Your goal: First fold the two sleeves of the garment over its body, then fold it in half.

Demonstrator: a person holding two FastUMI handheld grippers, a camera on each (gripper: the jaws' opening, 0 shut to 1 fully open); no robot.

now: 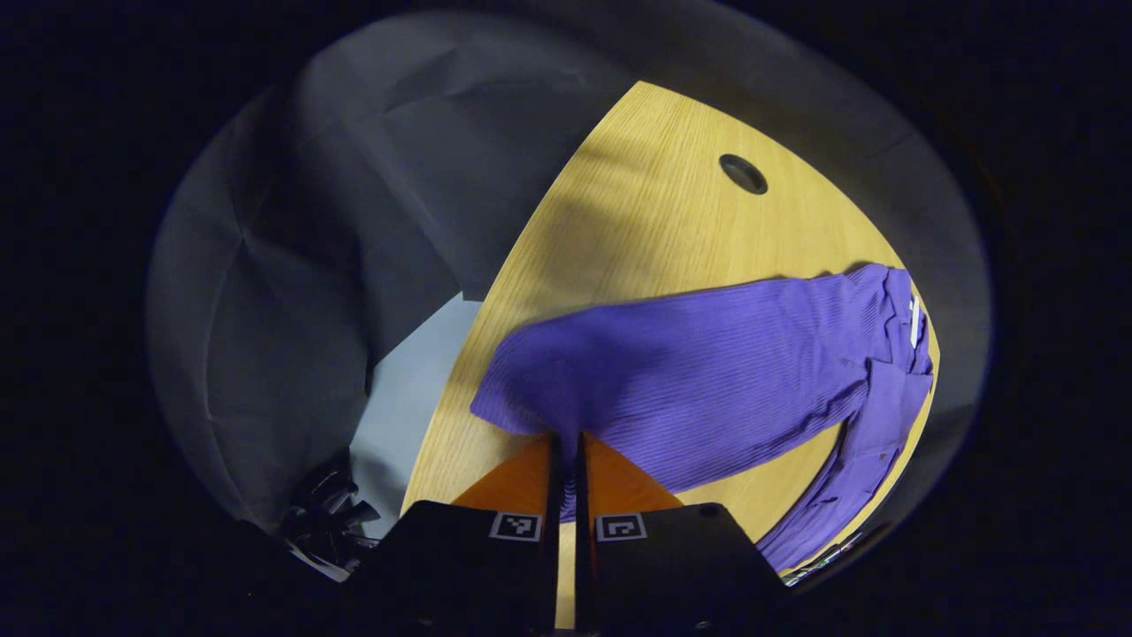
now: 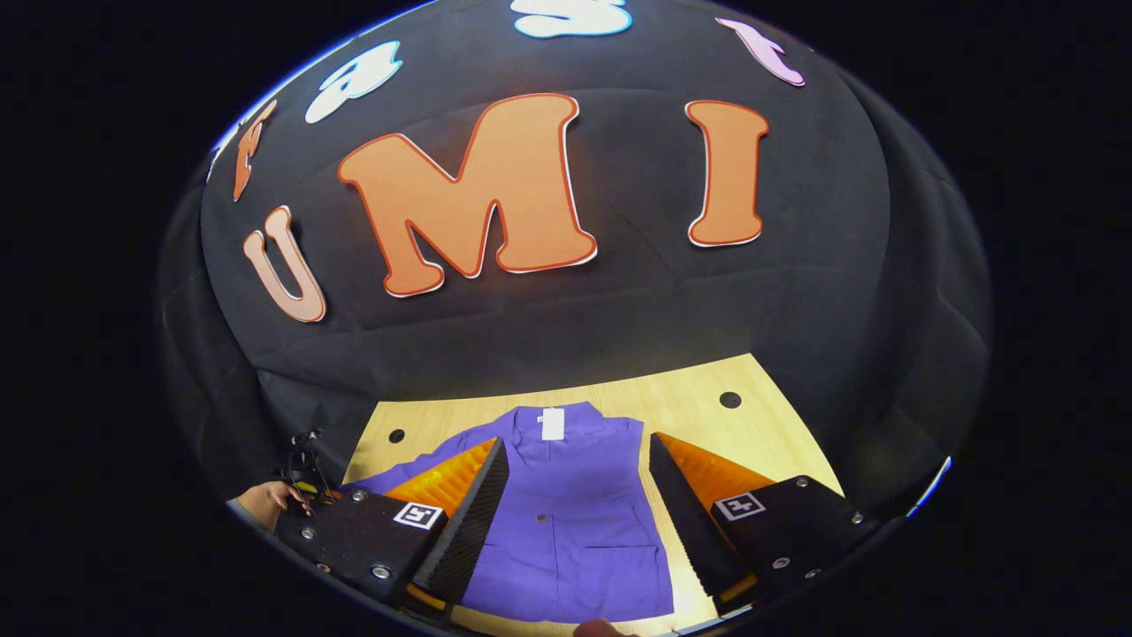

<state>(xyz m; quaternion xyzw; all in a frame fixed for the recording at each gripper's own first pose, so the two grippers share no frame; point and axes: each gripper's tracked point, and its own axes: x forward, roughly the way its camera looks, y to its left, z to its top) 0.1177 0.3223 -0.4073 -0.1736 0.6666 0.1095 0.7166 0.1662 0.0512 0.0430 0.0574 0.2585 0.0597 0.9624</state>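
A purple ribbed garment [image 2: 575,522] lies flat on the wooden table [image 2: 699,416], its white collar label [image 2: 553,423] at the far side. In the left gripper view one long sleeve [image 1: 690,363] stretches across the table from the garment's body [image 1: 884,398] on the right. My left gripper [image 1: 566,440] is shut on the end of this sleeve, and purple cloth shows in the thin slit between its orange fingers. My right gripper [image 2: 577,442] hovers above the middle of the garment, wide open, with nothing between its fingers.
The table [image 1: 637,203] has round cable holes [image 1: 743,173] [image 2: 730,399] [image 2: 396,435] near its far corners. Its left edge drops to a grey floor [image 1: 416,380], where a black stand [image 1: 327,513] is. A hand [image 2: 265,502] shows at the garment's left side.
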